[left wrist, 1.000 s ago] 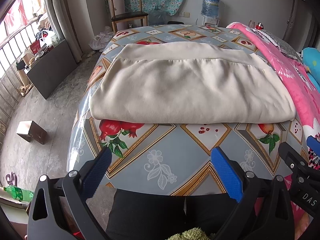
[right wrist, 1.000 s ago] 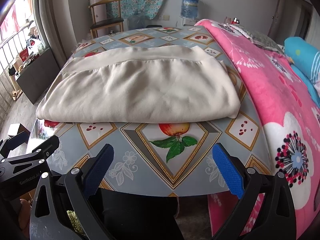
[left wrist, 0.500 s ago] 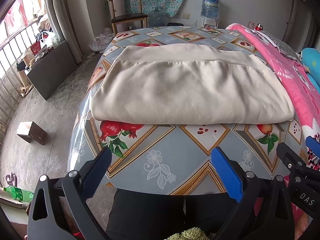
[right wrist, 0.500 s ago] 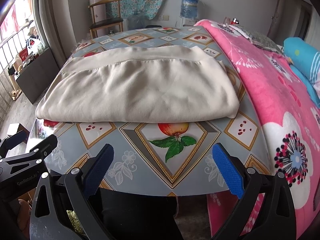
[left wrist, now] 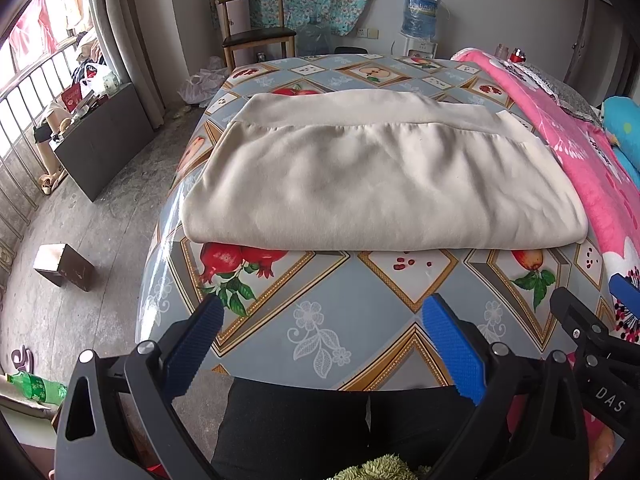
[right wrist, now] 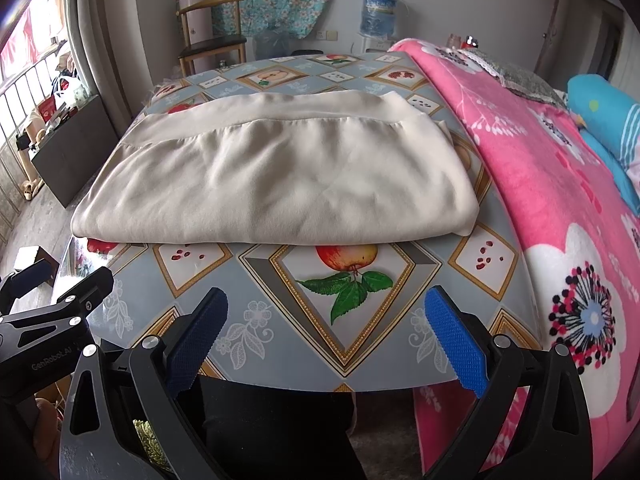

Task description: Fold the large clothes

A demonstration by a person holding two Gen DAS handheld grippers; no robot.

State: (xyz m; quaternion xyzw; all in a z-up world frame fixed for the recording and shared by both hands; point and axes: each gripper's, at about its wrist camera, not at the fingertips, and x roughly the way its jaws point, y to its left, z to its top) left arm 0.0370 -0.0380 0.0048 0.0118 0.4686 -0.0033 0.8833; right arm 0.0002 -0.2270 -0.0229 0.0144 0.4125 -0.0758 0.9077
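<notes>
A large cream garment (left wrist: 372, 176) lies folded flat in a wide rectangle on the fruit-patterned tablecloth (left wrist: 332, 316); it also shows in the right wrist view (right wrist: 276, 184). My left gripper (left wrist: 322, 322) is open and empty, held over the table's near edge, short of the garment's folded front edge. My right gripper (right wrist: 326, 314) is open and empty too, at the near edge in front of the garment's right half. Each gripper appears at the side of the other's view.
A pink flowered blanket (right wrist: 560, 184) covers the bed against the table's right side. A wooden chair (left wrist: 256, 32) and a water bottle (left wrist: 418, 16) stand at the far wall. A dark cabinet (left wrist: 100, 140) and a small box (left wrist: 62, 266) are on the floor at left.
Both grippers have drifted very slightly; the garment lies as before and both grippers stay open.
</notes>
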